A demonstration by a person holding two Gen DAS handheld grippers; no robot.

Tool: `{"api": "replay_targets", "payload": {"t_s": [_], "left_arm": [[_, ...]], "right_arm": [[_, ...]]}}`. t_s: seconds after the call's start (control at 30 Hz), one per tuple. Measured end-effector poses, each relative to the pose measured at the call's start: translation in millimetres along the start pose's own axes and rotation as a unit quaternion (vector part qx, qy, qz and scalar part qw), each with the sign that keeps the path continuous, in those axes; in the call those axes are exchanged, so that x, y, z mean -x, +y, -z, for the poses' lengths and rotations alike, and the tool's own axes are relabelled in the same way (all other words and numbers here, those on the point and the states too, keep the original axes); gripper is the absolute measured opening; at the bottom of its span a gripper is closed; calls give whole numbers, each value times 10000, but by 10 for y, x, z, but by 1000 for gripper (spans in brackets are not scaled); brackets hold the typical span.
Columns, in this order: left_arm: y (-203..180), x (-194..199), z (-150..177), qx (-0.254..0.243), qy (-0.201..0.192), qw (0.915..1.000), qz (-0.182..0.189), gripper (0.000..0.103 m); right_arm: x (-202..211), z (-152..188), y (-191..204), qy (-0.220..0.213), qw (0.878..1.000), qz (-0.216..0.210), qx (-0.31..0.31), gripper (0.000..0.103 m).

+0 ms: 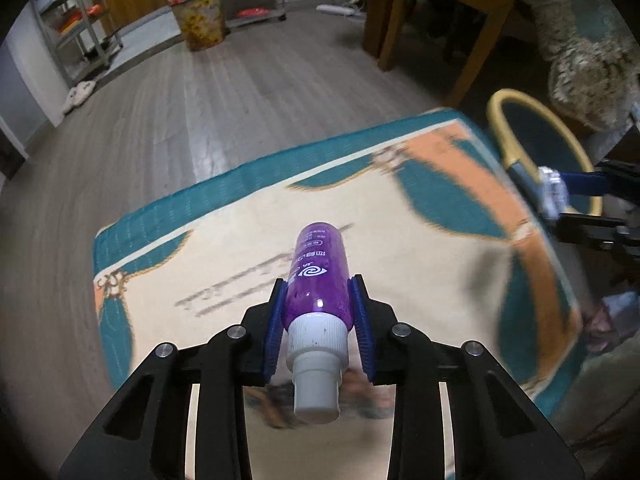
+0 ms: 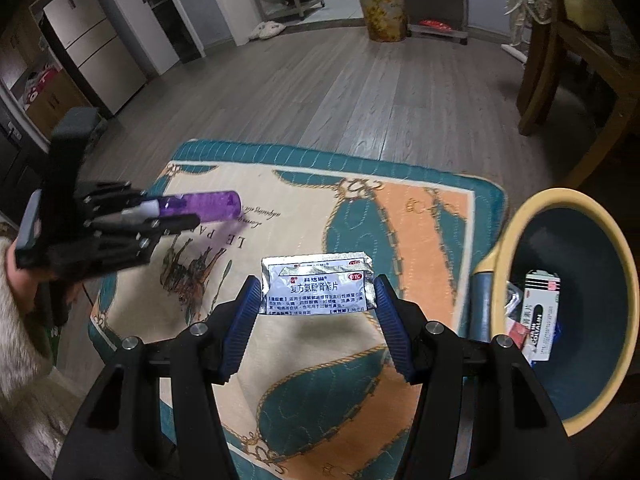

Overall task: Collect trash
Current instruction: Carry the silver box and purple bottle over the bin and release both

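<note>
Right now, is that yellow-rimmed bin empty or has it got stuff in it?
Not empty. The yellow-rimmed bin already holds a white medicine box and some other packaging beside it, which is too dim to identify.

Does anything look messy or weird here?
Nothing is spilled or broken. The left gripper holds a purple bottle, the right gripper a foil packet; other trash sits in the bin.

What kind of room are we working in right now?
Most likely a home living or dining area beside a kitchen: a patterned rug on wood flooring, a wooden chair, a refrigerator and metal shelving.
</note>
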State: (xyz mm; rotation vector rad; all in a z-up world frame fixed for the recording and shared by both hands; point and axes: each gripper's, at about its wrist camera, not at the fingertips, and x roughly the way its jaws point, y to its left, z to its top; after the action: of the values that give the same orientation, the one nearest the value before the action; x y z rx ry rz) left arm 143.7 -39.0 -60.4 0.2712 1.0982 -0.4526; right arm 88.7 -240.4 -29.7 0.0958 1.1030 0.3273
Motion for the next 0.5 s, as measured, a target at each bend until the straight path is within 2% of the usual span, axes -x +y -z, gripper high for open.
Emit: {"api": "replay_targets", "payload": {"t_s": [0.13, 0.27, 0.5], "left_arm": [[-379, 244, -26, 88, -332, 9992, 180, 33], [-831, 382, -112, -200, -574, 9978, 275, 33], [-1369, 333, -370, -515, -837, 9937, 542, 33]], "right_arm": [[194, -20, -141, -217, 9996, 79, -134, 57], [421, -23, -455, -459, 9973, 245, -519, 57], [793, 115, -1106, -747, 9886, 659, -1129, 57]]}}
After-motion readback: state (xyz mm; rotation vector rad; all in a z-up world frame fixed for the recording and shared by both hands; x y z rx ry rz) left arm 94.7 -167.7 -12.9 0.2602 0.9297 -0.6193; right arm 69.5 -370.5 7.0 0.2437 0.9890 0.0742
